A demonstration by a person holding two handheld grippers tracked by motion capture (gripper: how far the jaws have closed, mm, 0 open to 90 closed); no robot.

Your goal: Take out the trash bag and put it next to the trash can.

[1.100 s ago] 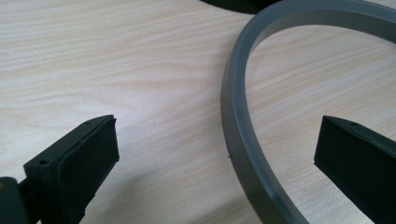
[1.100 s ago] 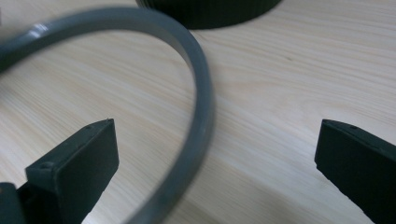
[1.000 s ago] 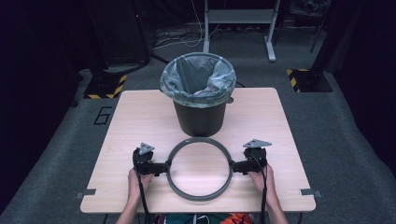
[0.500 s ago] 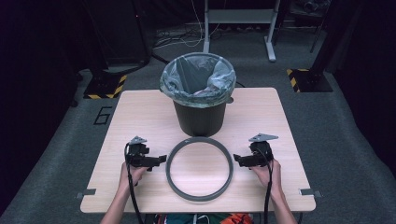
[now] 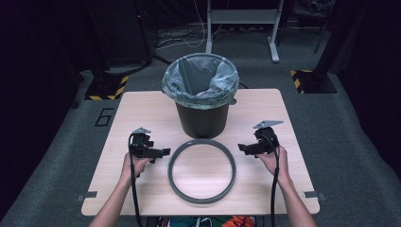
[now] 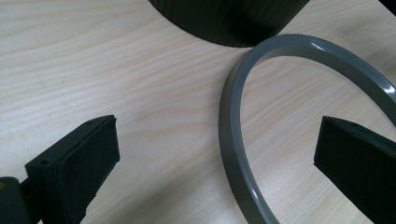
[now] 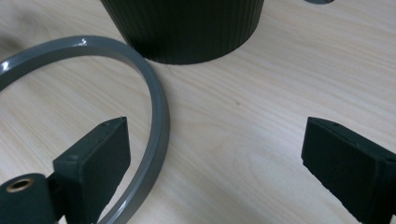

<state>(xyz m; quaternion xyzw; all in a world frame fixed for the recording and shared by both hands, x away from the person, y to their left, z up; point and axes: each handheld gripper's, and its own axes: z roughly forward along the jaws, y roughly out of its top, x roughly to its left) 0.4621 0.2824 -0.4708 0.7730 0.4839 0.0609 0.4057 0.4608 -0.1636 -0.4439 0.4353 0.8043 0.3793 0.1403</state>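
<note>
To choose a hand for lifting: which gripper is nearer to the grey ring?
Left. The left gripper almost touches the grey ring; the right gripper is slightly farther off.

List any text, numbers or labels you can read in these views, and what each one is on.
"6" – a dark outlined digit on the grey floor, just off the left edge of the table.
No readable text on the bin, its liner, the grey ring or either gripper.
The yellow-and-black hazard stripes on the floor bases carry no words.
</note>
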